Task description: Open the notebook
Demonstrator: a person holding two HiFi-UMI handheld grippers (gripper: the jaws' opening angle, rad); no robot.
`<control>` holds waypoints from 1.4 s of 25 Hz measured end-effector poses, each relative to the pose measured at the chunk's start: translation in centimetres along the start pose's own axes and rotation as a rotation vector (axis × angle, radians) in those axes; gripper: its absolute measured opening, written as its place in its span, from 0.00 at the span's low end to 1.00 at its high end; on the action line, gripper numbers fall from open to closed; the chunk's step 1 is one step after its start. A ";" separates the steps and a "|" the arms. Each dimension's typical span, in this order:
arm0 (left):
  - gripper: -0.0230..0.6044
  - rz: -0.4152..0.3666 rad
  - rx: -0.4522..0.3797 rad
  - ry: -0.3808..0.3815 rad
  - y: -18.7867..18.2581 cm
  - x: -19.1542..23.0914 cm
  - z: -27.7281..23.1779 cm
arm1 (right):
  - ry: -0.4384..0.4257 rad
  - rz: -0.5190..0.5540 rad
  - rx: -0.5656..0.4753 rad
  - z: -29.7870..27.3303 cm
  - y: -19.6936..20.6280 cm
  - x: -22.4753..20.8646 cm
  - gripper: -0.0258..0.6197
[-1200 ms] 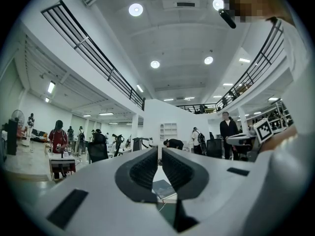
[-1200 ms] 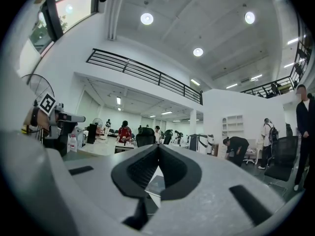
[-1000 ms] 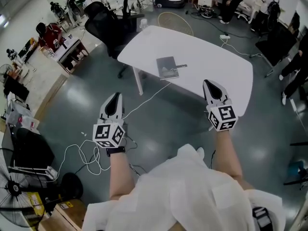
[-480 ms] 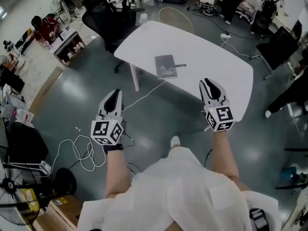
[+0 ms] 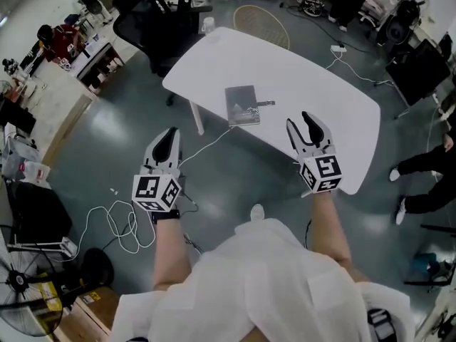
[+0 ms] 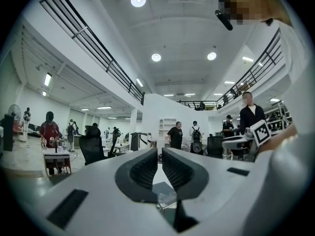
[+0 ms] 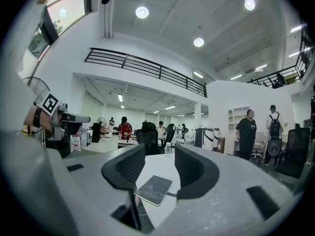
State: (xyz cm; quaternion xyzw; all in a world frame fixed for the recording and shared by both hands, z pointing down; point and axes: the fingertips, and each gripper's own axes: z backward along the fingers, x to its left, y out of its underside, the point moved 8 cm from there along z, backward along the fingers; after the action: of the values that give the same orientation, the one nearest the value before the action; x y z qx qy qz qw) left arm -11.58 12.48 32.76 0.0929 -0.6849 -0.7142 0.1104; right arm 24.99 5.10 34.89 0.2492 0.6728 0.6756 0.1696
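While facing white rounded table (image 5: 306,77), holds both grippers level. Has left gripper (image 5: 169,138) w/ jaws clenched, empty; right gripper (image 5: 299,120) w/ jaws just opening, now spread, nothing betw. them. Leaves thin grey closed notebook (image 5: 241,105) flat mid-table, ahead of both, untouched.

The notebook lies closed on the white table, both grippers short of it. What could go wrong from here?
1. A white cable lies on the floor between the person and the table; a foot could catch it.
2. The notebook lies flat; the right gripper, whose jaws have just been opening and are empty, might push it instead of lifting the cover.
3. The small dark thing beside it could be knocked away.
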 end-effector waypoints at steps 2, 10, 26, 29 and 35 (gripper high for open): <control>0.08 0.003 0.001 -0.001 0.1 -0.1 -1.7 | -0.011 0.001 0.011 -1.1 0.4 -1.1 0.32; 0.08 -0.003 0.014 -0.009 0.5 -0.6 -6.2 | -0.047 -0.012 0.030 -5.1 1.6 -4.4 0.33; 0.08 0.031 0.031 0.022 3.2 8.5 -17.2 | 0.006 -0.020 0.112 -16.9 3.9 -7.2 0.33; 0.08 0.034 0.032 0.034 3.6 10.6 -19.4 | 0.024 -0.029 0.123 -19.3 4.3 -7.4 0.33; 0.08 0.043 0.044 0.076 4.9 14.0 -23.2 | 0.049 -0.039 0.155 -23.1 5.8 -6.8 0.33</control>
State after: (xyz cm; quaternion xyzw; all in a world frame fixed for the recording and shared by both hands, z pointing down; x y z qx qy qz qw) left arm -18.30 -13.89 36.92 0.1074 -0.6977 -0.6923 0.1495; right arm 18.16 -18.03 40.61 0.2317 0.7319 0.6238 0.1464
